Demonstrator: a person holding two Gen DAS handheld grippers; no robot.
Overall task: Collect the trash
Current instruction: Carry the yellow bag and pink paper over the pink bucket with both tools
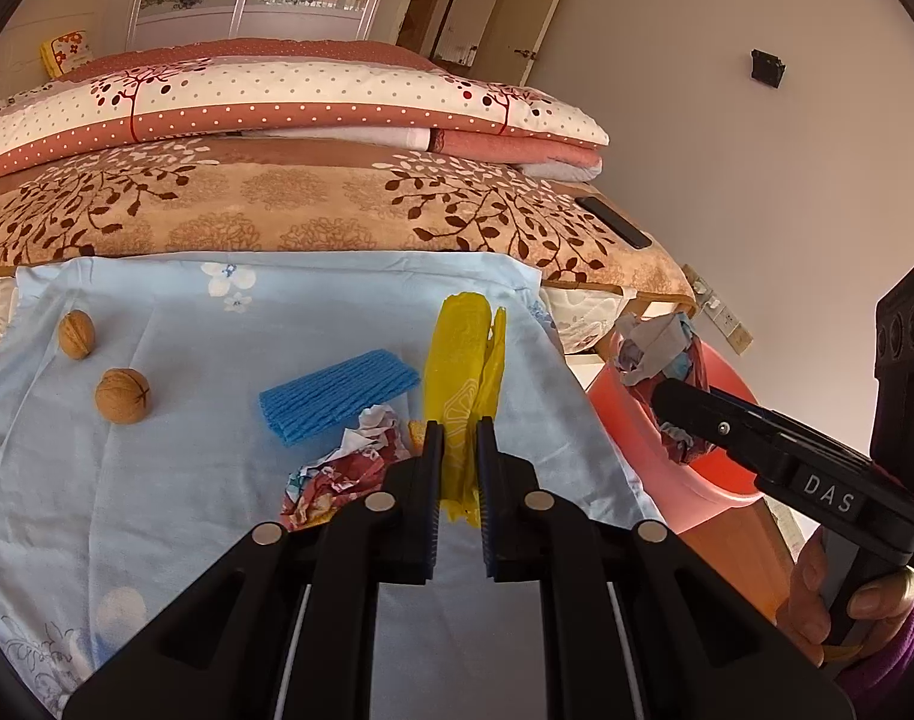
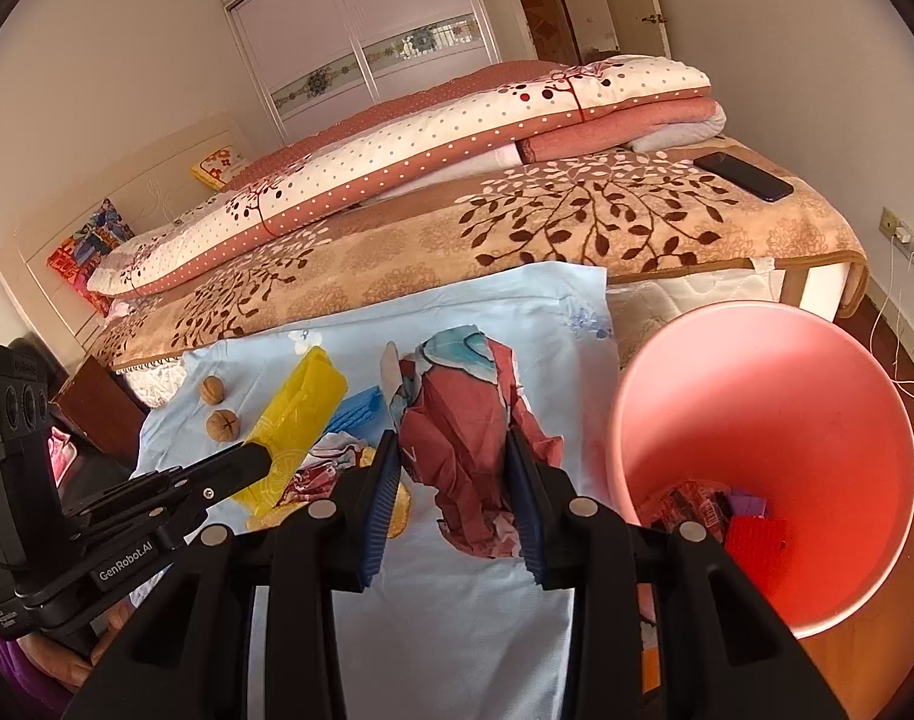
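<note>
My left gripper (image 1: 459, 429) is shut on a yellow plastic bag (image 1: 460, 372), which stands up from the light blue cloth (image 1: 187, 468); the bag also shows in the right wrist view (image 2: 295, 420). My right gripper (image 2: 451, 456) is shut on a crumpled red and teal paper wad (image 2: 457, 432), held above the cloth just left of the pink bin (image 2: 817, 390). In the left wrist view the wad (image 1: 667, 360) hangs over the bin (image 1: 715, 456). A second crumpled paper (image 1: 343, 474) and a blue foam sleeve (image 1: 337, 396) lie on the cloth.
Two walnuts (image 1: 123, 395) (image 1: 76, 333) lie at the cloth's left. The bin holds several scraps (image 2: 715, 516). Folded quilts (image 1: 277, 96) are stacked on the bed behind. A black phone (image 2: 742, 175) lies on the brown blanket. A wooden floor (image 2: 877, 648) lies around the bin.
</note>
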